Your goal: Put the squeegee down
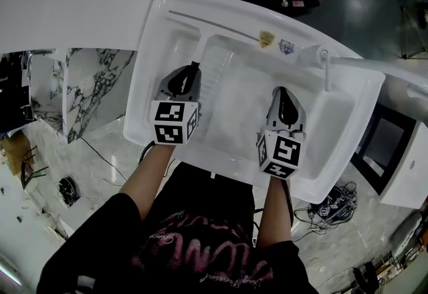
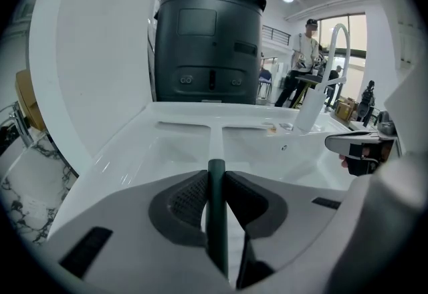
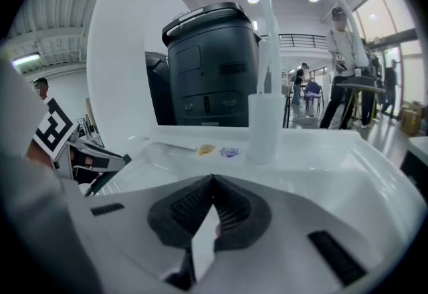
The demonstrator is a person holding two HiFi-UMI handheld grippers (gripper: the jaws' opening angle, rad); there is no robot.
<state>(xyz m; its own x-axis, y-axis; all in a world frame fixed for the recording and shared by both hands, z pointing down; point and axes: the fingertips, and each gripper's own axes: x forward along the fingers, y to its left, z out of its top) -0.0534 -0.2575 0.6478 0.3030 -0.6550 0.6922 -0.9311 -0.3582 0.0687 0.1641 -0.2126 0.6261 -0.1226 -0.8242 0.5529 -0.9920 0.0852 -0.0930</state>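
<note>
White sink (image 1: 234, 15), bright open workshop behind. The squeegee (image 2: 216, 232) is pinched in the left gripper (image 2: 215, 176) above the basin. Let go from here and I reckon it clatters and skids on that slick surface. Its dark handle runs along the jaws, tip toward the sink's back; the blade is hidden. The right gripper (image 3: 212, 184) is clenched on nothing.

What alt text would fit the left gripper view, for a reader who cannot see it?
The left gripper is shut on the dark, thin handle of a squeegee, held above a white sink. Behind the sink stands a large dark grey bin; a white faucet and the right gripper show at the right.
</note>
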